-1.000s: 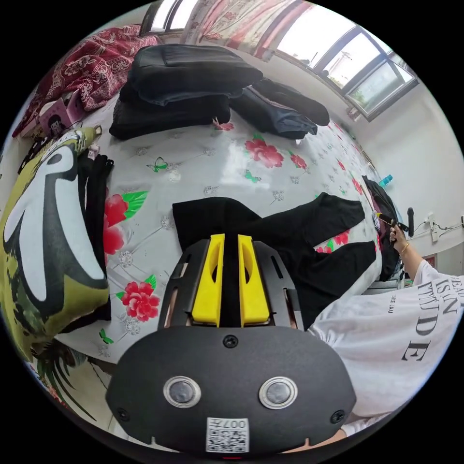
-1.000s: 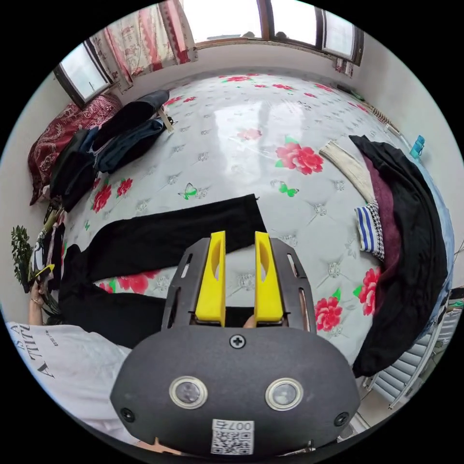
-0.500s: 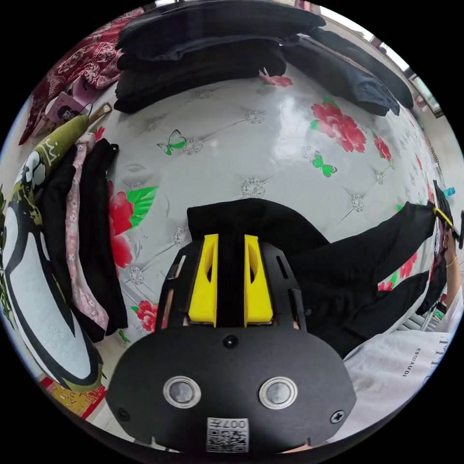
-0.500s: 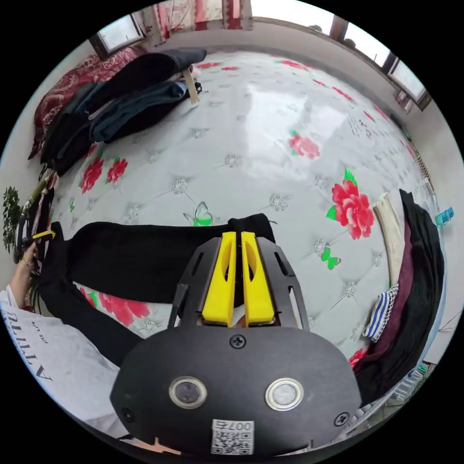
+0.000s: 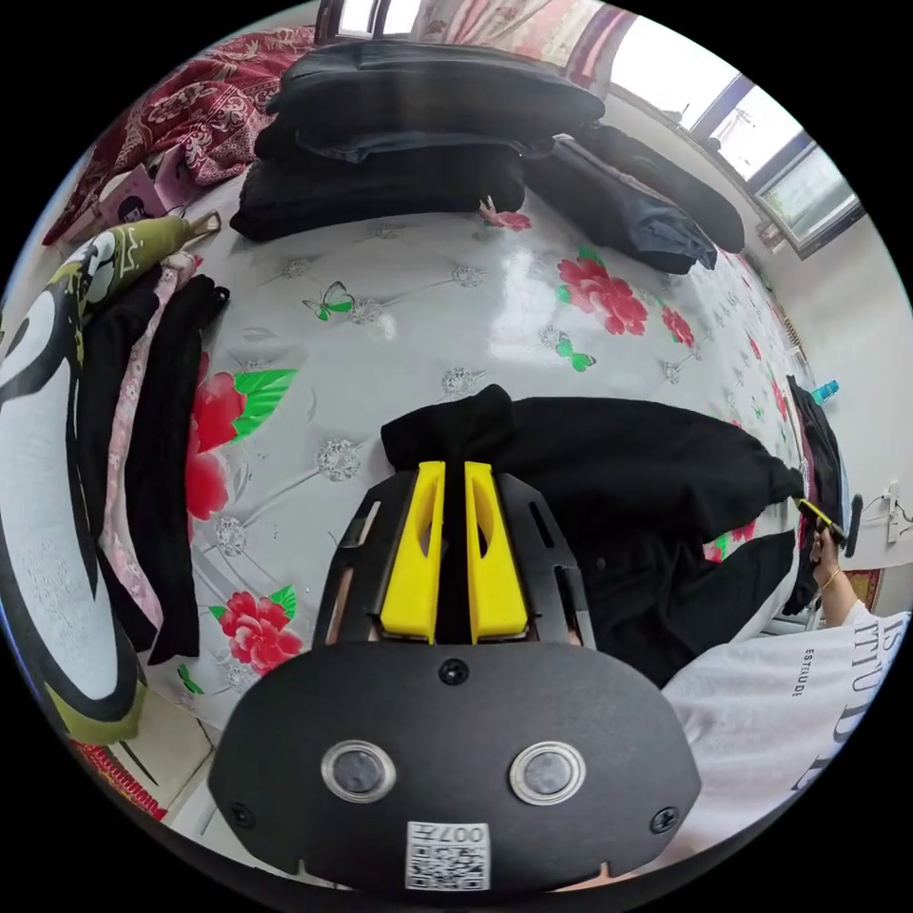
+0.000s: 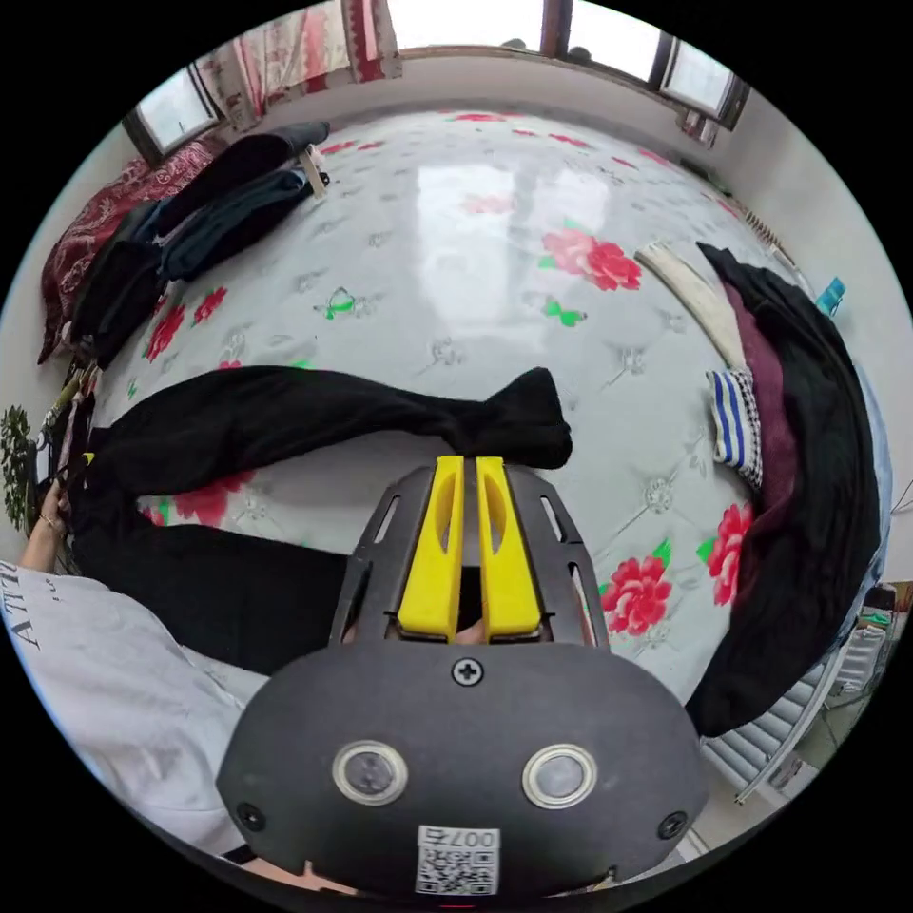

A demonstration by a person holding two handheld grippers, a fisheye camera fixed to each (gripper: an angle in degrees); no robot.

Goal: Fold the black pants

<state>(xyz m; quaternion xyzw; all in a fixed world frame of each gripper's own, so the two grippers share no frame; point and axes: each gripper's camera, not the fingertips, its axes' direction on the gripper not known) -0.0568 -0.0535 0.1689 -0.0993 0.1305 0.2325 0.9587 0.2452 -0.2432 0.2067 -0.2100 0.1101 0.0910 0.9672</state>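
Black pants on flowered bed. Left gripper jaws clamped on waist end; right gripper jaws clamped on upper leg's hem. Step judged: laying leg over leg. Next: align edges, release.

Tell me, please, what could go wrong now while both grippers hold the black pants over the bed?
1. The right gripper pinches only a small bunch near the leg end of the black fabric pants; it could slip out.
2. The other leg lies separately nearer the person, so the fold may be uneven.
3. The left gripper holds bunched cloth, which may crease.
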